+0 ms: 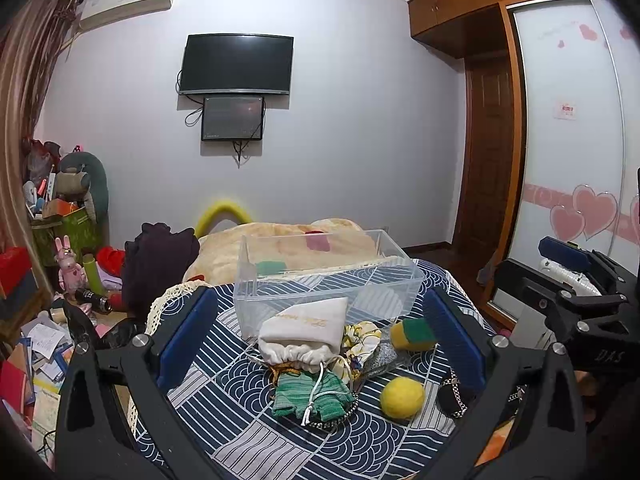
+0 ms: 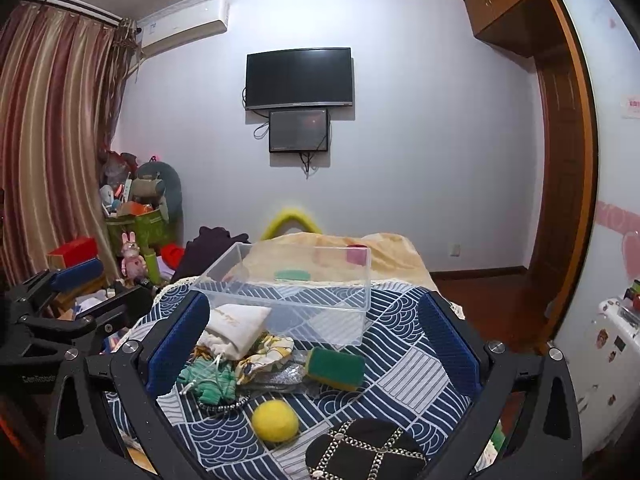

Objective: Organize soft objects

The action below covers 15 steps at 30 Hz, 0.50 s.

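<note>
Bed (image 2: 404,368), covered by navy-and-white wave-patterned cloth. Lying on it: clear plastic bin (image 1: 328,280); white drawstring pouch (image 1: 306,330); green knitted piece (image 1: 312,396); floral fabric (image 2: 266,352); green-and-yellow sponge (image 2: 336,368); yellow ball (image 2: 275,420); black chain-trimmed pouch (image 2: 366,450).
</note>
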Each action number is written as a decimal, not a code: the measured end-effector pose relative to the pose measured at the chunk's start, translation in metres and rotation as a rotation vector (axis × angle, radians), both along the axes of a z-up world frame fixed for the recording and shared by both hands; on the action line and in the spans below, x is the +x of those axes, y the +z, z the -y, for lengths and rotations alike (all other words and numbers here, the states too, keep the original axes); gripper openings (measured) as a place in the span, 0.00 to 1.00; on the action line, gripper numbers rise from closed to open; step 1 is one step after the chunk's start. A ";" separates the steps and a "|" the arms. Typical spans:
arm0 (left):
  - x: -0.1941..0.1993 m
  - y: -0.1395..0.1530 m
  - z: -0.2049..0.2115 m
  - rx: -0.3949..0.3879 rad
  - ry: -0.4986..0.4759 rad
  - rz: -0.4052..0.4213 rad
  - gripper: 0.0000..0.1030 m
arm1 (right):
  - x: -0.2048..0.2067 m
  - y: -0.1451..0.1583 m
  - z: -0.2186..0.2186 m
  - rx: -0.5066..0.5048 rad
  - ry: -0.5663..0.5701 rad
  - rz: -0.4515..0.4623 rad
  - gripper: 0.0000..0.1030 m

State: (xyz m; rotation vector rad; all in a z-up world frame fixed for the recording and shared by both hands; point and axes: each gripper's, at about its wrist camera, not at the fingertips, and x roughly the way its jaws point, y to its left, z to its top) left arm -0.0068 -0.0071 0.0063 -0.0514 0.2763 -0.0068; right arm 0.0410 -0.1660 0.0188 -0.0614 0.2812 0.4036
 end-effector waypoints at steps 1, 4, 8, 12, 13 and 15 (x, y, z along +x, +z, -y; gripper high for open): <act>0.000 0.000 0.000 0.000 0.000 0.000 1.00 | 0.000 0.000 0.000 0.000 0.000 0.000 1.00; 0.000 0.000 0.000 0.001 0.001 0.001 1.00 | 0.000 0.000 0.000 0.000 0.001 0.000 1.00; 0.000 0.002 0.000 0.003 0.000 0.002 1.00 | -0.001 0.000 0.000 0.001 0.001 -0.001 1.00; 0.000 0.003 0.000 0.002 0.001 0.002 1.00 | -0.002 0.000 -0.002 0.002 0.006 0.001 1.00; 0.000 0.003 0.000 0.001 0.000 0.002 1.00 | -0.001 -0.001 -0.002 0.002 0.006 0.001 1.00; 0.000 0.003 0.000 0.002 0.001 0.002 1.00 | -0.002 -0.001 -0.003 0.002 0.008 0.002 1.00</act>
